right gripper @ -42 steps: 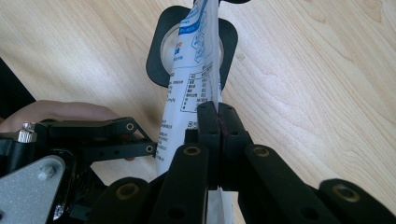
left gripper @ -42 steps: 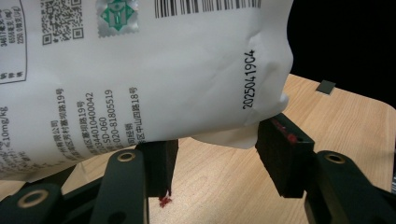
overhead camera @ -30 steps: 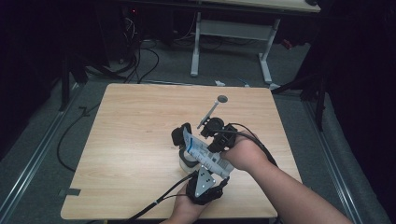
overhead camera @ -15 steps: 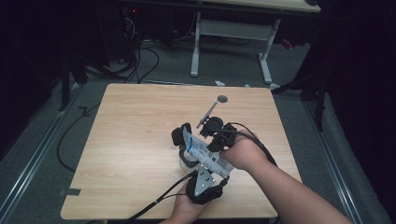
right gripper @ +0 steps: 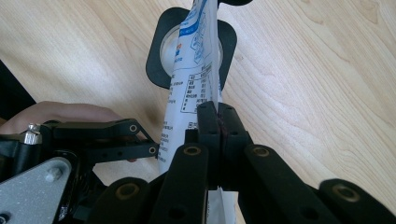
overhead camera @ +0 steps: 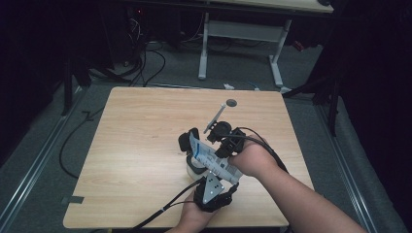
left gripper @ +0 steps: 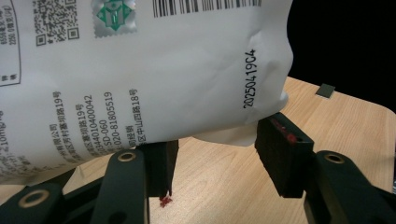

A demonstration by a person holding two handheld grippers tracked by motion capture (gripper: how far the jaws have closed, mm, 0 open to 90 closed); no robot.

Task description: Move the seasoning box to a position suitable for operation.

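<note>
A white printed pouch (overhead camera: pixel 212 158) hangs tilted over a white cup in a black square holder (right gripper: pixel 161 56). My right gripper (right gripper: pixel 217 122) is shut on the pouch's (right gripper: pixel 189 88) edge, and in the high view this gripper (overhead camera: pixel 221 148) sits just right of the cup (overhead camera: pixel 194 168). My left gripper (left gripper: pixel 215 158) stands open under the pouch (left gripper: pixel 140 70), whose lower corner hangs just above the gap between its jaws. From above, the left gripper (overhead camera: pixel 216 175) comes in from the table's near edge with its grey plate up.
A thin grey stick with a round end (overhead camera: pixel 227 106) lies on the wooden table (overhead camera: pixel 141 145) beyond the grippers. A small dark patch (left gripper: pixel 325 90) sits near a table corner. Cables and a desk frame (overhead camera: pixel 238 29) stand on the floor behind.
</note>
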